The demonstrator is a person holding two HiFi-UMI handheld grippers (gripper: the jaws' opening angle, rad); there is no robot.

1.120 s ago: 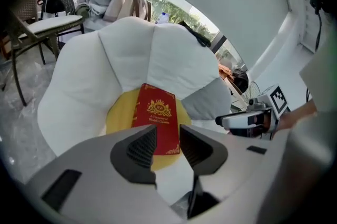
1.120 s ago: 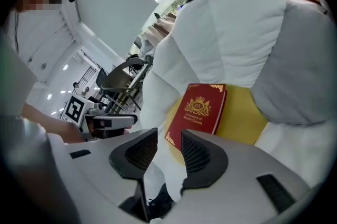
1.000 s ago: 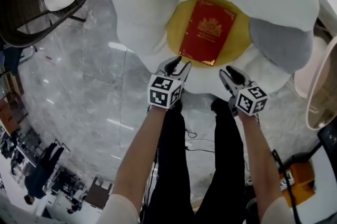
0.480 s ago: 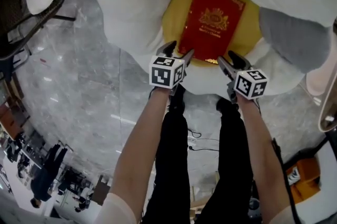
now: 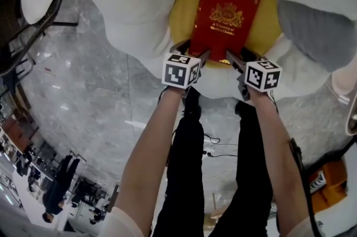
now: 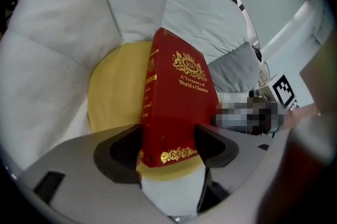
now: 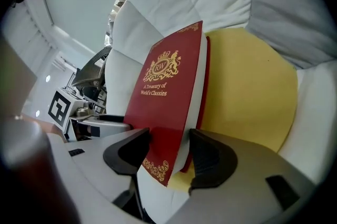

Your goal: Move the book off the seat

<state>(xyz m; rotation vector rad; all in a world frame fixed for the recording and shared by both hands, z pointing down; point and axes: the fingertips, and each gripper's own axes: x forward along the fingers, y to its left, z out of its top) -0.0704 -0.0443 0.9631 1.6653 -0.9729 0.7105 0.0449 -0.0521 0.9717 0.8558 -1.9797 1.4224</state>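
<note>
Since ~1 s ago both grippers have come down from in front of the seat onto the book's near edge, & both sets of jaws have just been opening. L gripper (image 5: 192,52) now stands spread wide w/ the near spine-side corner of the red book (image 5: 223,15) betw. its jaws. In the left gripper view the book fills most of that gap. R gripper (image 5: 241,57), just beside it on its right, is also spread & straddles the other near corner: front cover by one jaw, page block & back cover toward the other, a sliver of gap showing. Book lies on the yellow centre (image 5: 181,24) of the white petal-shaped seat (image 5: 128,1), cover up, running away ahead of both grippers. Grey cushion (image 5: 315,29) sits beyond & to the R gripper's right. Marble floor (image 5: 78,85) lies behind the grippers, under the person's arms.
</note>
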